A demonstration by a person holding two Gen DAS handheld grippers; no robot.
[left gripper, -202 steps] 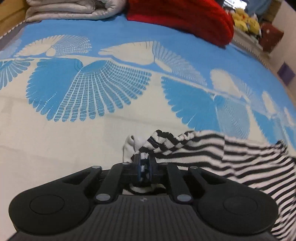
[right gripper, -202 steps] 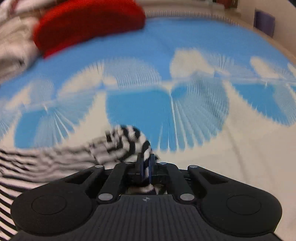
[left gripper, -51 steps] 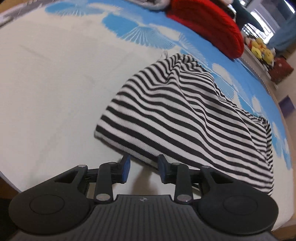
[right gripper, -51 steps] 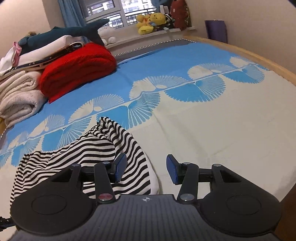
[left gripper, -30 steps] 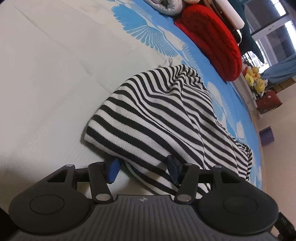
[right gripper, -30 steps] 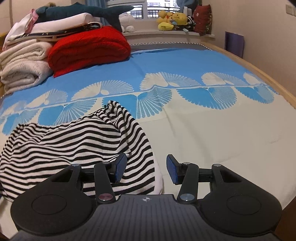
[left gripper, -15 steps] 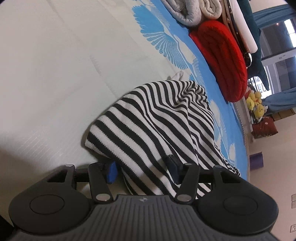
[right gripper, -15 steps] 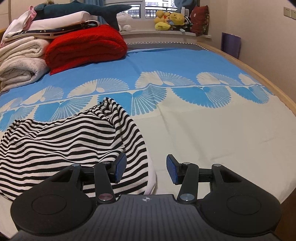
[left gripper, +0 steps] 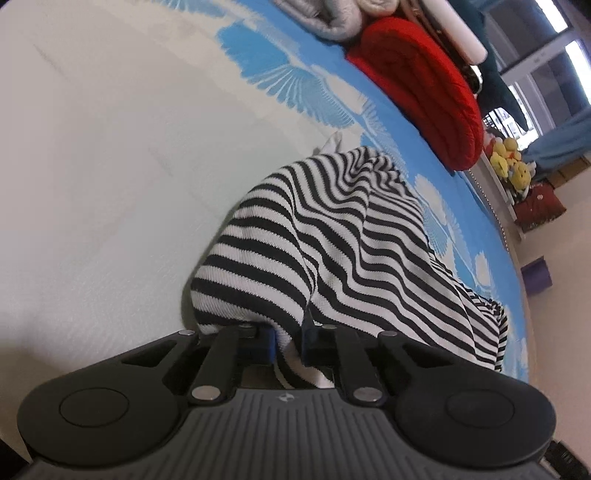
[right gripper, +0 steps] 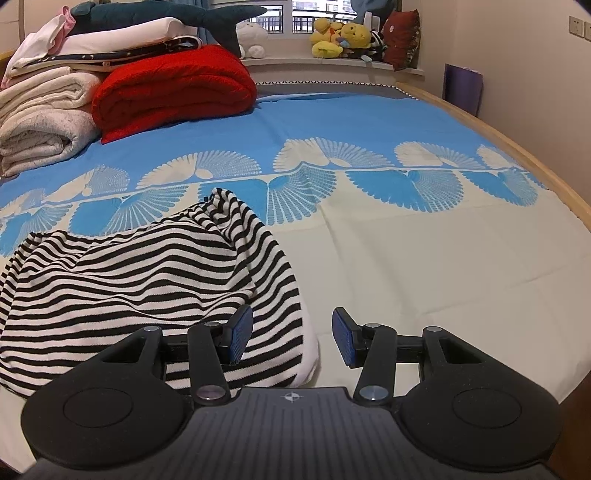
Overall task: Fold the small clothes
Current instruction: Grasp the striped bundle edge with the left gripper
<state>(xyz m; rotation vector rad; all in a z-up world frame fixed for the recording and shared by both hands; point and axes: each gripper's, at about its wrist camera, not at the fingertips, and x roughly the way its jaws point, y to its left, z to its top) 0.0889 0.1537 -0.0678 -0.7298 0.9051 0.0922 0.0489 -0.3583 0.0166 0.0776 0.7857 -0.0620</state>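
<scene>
Left gripper point(left gripper: 287, 345) has just been closing, jaws now pinching the near hem of the striped top point(left gripper: 332, 236). Right gripper point(right gripper: 291, 339) hangs with jaws apart over the top's near right corner, gripping nothing. The top lies rumpled on the bed point(right gripper: 424, 258); red blanket point(right gripper: 173, 92) far behind.

I'm counting one striped garment point(right gripper: 147, 280) lying on one bedspread point(right gripper: 424, 266). I'm working two grippers, left gripper point(left gripper: 287, 341) and right gripper point(right gripper: 291, 338). Behind, I'm seeing one red blanket point(right gripper: 173, 92), two rolled pale blankets point(right gripper: 40, 114), one plush shark point(right gripper: 166, 16), and one purple box point(right gripper: 463, 86).
</scene>
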